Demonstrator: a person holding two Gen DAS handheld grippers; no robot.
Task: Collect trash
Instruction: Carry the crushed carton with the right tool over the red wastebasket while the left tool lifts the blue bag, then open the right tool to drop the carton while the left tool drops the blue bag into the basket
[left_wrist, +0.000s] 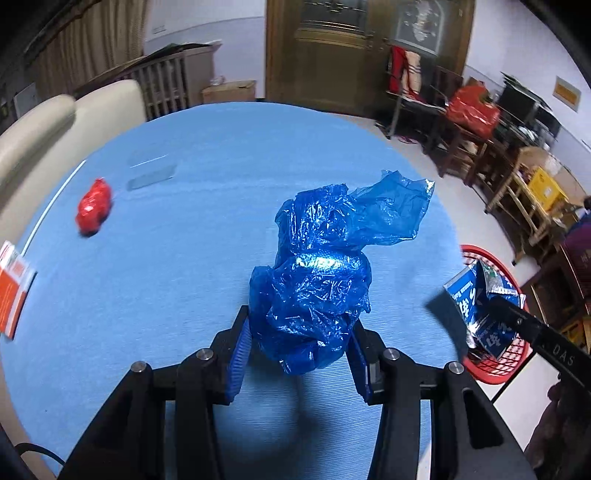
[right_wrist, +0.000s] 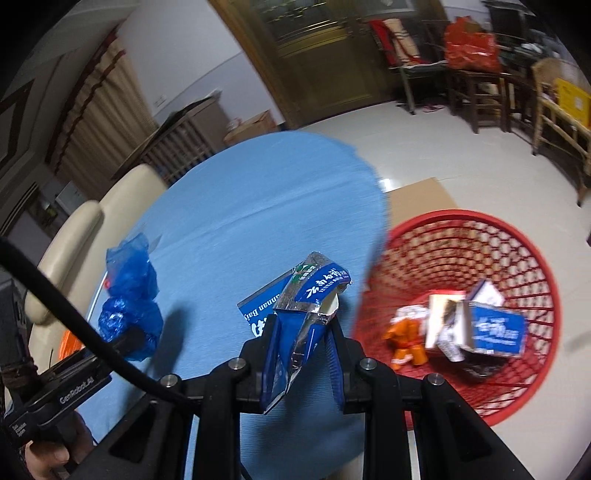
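On the round blue-covered bench (left_wrist: 184, 258) I've got a red crumpled plastic wad (left_wrist: 94, 206) at mid-left of the left wrist view, and an orange-and-white carton (left_wrist: 13, 291) at the far left edge. My left gripper (left_wrist: 299, 354) has its jaws clenched on the crumpled blue plastic bag (left_wrist: 317, 280), held above the cloth at frame centre. In the right wrist view, my right gripper (right_wrist: 301, 354) grips a torn blue foil-lined packet (right_wrist: 306, 306) at lower centre, white Chinese characters and "nnan Bai" legible. "GenRobot.AI" reads on the left tool's body, lower left. The red mesh plastic basket (right_wrist: 517, 258) sits on the floor at right, holding a blue-and-white box (right_wrist: 495, 328), an orange wrapper (right_wrist: 406, 339) and paper scraps.
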